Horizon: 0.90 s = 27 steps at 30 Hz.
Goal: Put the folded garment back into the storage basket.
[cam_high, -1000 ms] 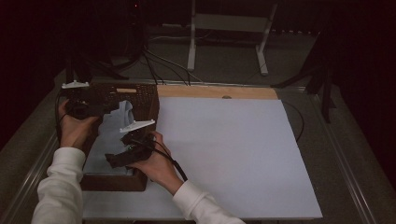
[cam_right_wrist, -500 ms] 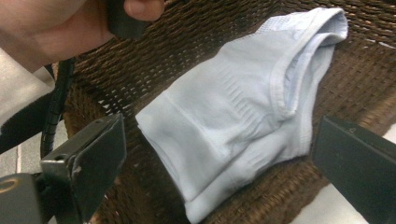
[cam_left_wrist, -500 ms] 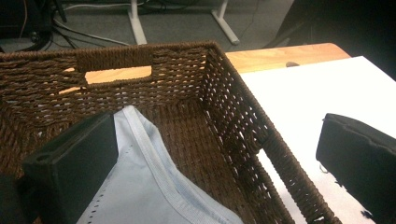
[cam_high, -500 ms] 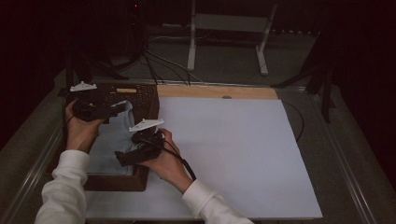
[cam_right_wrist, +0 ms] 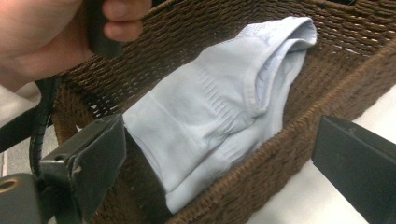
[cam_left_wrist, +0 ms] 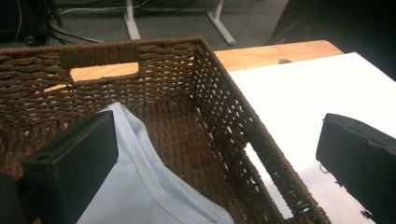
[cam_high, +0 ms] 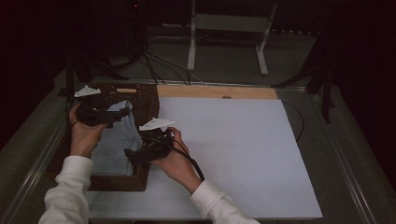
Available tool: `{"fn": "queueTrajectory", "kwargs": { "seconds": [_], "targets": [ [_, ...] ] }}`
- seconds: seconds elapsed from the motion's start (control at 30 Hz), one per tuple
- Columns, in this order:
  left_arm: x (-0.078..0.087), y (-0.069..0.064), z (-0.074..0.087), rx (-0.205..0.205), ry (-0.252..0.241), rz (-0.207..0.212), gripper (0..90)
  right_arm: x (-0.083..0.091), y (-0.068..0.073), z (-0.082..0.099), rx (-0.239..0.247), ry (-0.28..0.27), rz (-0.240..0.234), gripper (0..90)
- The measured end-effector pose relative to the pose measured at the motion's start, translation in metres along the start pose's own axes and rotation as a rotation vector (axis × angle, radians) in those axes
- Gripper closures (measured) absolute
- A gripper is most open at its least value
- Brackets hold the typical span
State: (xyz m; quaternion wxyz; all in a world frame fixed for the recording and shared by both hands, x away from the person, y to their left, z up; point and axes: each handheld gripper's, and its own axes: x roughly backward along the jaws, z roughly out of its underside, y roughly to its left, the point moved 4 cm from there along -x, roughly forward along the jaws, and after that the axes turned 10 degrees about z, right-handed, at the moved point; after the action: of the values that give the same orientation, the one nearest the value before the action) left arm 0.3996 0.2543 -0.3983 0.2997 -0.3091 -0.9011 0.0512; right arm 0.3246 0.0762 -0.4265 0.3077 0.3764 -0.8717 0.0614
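Your left tool (cam_high: 122, 113) and right tool (cam_high: 132, 156) both hung wide, holding nothing, over the basket (cam_high: 148, 100). The cloth (cam_high: 114, 140) lay inside it, draped against its left wall.

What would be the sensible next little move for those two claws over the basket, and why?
Probably lowering the right gripper onto the pale blue garment and closing on it. Both it and the left gripper stand open and hold nothing, and the garment lies loose inside the wicker basket, between the right gripper's jaws.
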Motion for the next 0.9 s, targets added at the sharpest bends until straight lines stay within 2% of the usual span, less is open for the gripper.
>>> {"fn": "queueTrajectory", "kwargs": {
  "seconds": [0.3, 0.47, 0.9],
  "targets": [
    [-0.001, -0.015, 0.006, -0.027, 0.017, 0.026, 0.1, 0.004, -0.015, 0.007, -0.011, 0.006, 0.023, 3.6],
    [0.0, -0.028, 0.009, -0.049, -0.006, 0.049, 0.1, 0.009, -0.023, 0.01, -0.024, 0.005, 0.036, 3.6],
    [0.002, -0.058, 0.019, -0.116, -0.025, 0.071, 0.1, 0.029, -0.044, 0.016, -0.043, -0.025, 0.058, 3.6]
  ]
}}
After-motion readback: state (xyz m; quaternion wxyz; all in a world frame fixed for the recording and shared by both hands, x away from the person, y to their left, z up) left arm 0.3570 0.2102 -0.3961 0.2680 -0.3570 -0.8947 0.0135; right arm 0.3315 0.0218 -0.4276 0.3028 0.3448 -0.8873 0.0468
